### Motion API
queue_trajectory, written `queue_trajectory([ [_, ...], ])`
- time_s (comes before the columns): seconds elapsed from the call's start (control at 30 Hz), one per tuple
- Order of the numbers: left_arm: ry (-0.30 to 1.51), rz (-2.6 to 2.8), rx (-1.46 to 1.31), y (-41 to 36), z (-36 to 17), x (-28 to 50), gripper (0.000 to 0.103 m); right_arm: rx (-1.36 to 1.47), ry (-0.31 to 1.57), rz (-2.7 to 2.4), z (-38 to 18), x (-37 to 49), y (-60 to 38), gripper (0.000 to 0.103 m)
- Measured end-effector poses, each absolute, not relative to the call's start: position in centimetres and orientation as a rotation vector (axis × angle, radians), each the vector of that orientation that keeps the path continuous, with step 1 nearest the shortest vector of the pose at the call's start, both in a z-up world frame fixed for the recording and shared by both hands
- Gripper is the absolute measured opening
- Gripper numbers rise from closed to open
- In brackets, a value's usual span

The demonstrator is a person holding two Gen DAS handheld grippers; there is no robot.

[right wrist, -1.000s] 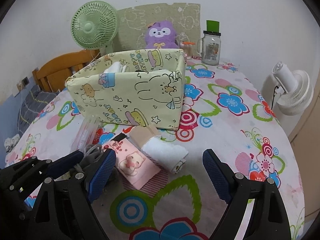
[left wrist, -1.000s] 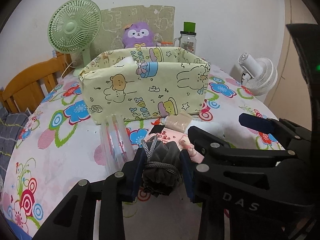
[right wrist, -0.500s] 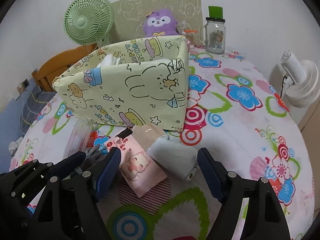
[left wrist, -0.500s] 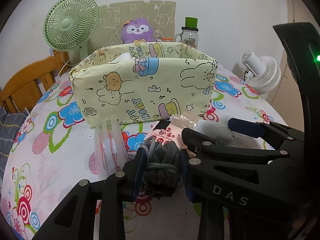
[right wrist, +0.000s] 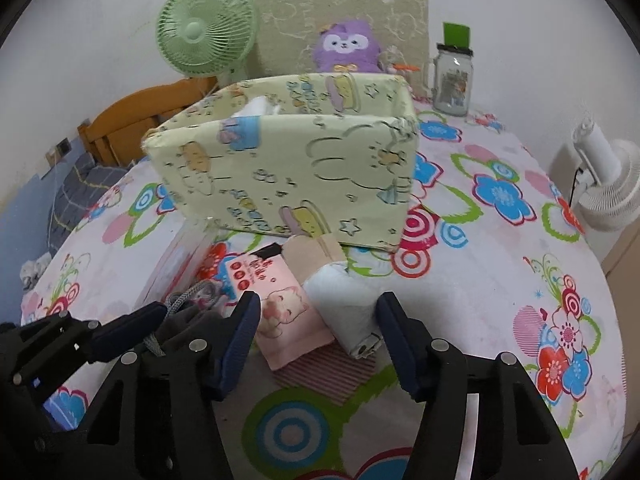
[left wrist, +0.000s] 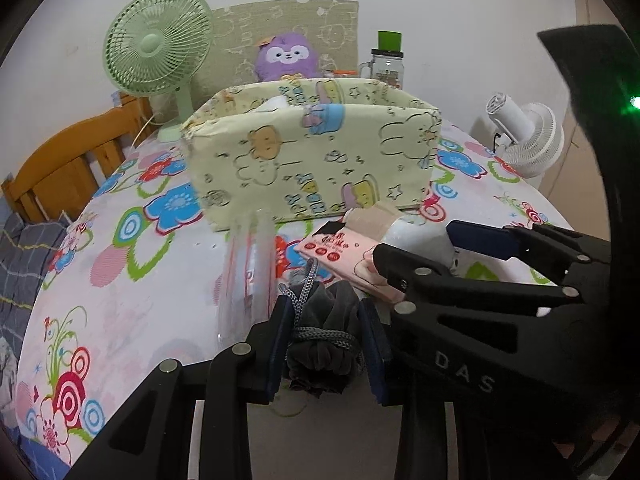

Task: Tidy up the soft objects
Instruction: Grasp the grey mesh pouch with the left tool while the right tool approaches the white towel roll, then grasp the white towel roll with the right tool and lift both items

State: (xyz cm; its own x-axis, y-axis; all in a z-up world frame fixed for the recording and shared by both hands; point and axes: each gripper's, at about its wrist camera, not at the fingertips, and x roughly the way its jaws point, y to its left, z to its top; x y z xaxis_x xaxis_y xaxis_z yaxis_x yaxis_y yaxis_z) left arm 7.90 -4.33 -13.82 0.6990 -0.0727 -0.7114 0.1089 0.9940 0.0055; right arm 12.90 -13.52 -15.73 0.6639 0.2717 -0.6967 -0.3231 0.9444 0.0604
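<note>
My left gripper is shut on a grey drawstring pouch, held just above the flowered tablecloth. To its right, the jaws of my right gripper are closing, and a pink tissue pack and a white rolled cloth lie between them. The pads stand beside both without pressing on them. A beige packet lies just behind these. Beyond it stands the open yellow cartoon-print fabric box, with something white inside.
A clear plastic bag lies left of the pouch. At the back of the table stand a green fan, a purple plush and a glass jar. A white fan stands off the table's right edge, and a wooden frame stands at the left.
The right gripper's jaws have narrowed and come forward around the pink pack and the white roll. The left gripper has kept still with the pouch in it.
</note>
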Motion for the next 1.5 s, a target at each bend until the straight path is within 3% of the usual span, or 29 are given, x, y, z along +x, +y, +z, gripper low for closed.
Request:
queue_trajectory([
  [0.23, 0.792, -0.110, 0.047, -4.4, -13.8, 8.3, 0.034, -0.039, 0.796, 0.324, -16.0, 13.1, -13.6, 0.062],
  [0.87, 0.782, -0.161, 0.111, -7.1, -14.0, 7.1, 0.035, 0.057, 0.818, 0.362, -16.3, 10.9, -14.7, 0.006],
  [1.5, 0.746, -0.178, 0.081, -7.1, -12.2, 5.6, 0.033, 0.052, 0.755, 0.325, -14.0, 8.2, -15.2, 0.003],
])
